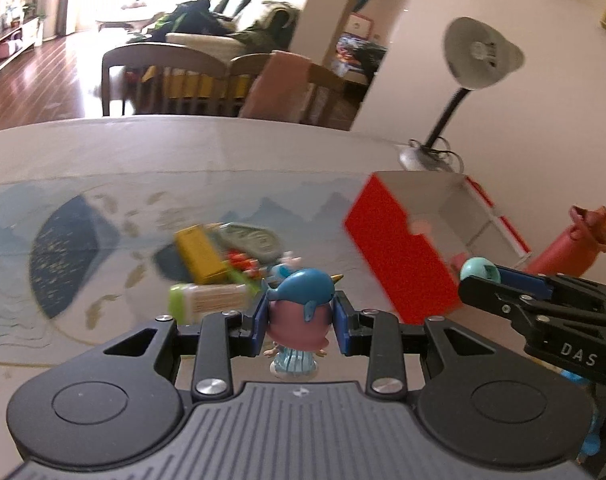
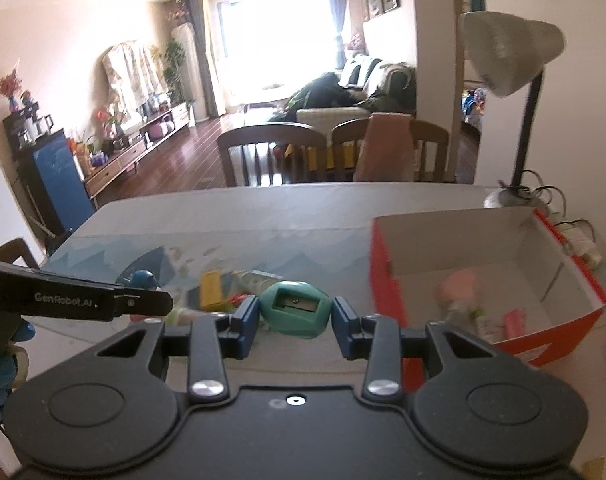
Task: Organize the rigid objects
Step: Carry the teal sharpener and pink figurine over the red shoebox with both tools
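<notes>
My left gripper point(image 1: 301, 322) is shut on a small toy figure point(image 1: 299, 312) with a blue whale hat and pink hair, held above the table. My right gripper point(image 2: 295, 314) is shut on a teal egg-shaped pencil sharpener point(image 2: 294, 309), also held above the table; it also shows in the left wrist view point(image 1: 480, 270) at the right. A red cardboard box point(image 1: 391, 248) with a white inside stands open to the right, with a few small items in it point(image 2: 483, 312). A pile of loose objects point(image 1: 219, 264) lies on the mat ahead, among them a yellow box and a green-edged pack.
A grey desk lamp point(image 2: 511, 56) stands at the table's far right corner with its cable. A red bottle-shaped object point(image 1: 571, 244) lies right of the box. Wooden chairs point(image 2: 271, 152) stand behind the table's far edge. The patterned blue mat point(image 1: 63, 252) covers the table.
</notes>
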A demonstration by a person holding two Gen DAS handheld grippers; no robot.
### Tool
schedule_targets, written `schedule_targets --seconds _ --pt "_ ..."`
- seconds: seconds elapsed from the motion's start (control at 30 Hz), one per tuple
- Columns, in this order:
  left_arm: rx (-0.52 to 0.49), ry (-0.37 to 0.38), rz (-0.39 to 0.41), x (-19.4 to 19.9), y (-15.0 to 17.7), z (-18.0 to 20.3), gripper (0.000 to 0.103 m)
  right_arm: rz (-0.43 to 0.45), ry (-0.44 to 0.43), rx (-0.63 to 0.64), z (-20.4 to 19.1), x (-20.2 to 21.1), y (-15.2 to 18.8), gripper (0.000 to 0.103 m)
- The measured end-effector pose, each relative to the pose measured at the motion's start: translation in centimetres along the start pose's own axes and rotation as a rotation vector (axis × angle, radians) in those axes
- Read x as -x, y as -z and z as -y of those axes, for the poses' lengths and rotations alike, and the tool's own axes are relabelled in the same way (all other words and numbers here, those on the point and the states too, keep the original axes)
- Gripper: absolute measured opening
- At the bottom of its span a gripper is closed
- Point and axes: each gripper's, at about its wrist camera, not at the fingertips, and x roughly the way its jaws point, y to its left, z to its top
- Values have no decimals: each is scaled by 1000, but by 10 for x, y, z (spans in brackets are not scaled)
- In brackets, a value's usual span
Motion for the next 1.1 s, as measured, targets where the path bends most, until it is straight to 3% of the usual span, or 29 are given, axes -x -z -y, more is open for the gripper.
schedule_targets --seconds 0.67,1.1 --pt "-157 73 -48 -82 -48 151 33 31 118 -71 146 -10 1 38" --pt "-230 34 -134 -165 -82 207 33 -44 157 -76 201 -49 7 38"
